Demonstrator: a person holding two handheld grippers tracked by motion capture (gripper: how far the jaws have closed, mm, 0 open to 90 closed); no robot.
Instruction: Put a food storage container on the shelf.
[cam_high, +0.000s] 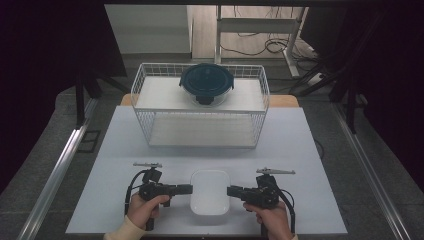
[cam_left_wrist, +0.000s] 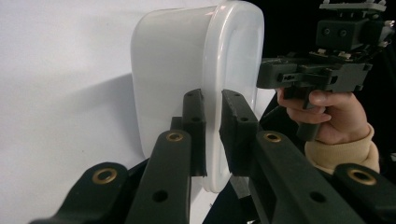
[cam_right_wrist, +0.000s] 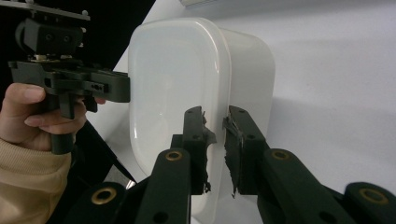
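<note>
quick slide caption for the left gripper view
Left gripper clamps the rim of a white lidded container on the white table, the right gripper at its far side.

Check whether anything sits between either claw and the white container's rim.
Nothing visible does. The left claw and the right claw each straddle the rim of the white container from opposite sides, pads against it.

Dim, grainy pics; dark edges, soft shadows.

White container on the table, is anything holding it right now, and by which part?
Both grippers hold the white container: the left gripper clamps its rim on one side, the right gripper the rim on the opposite side.
</note>
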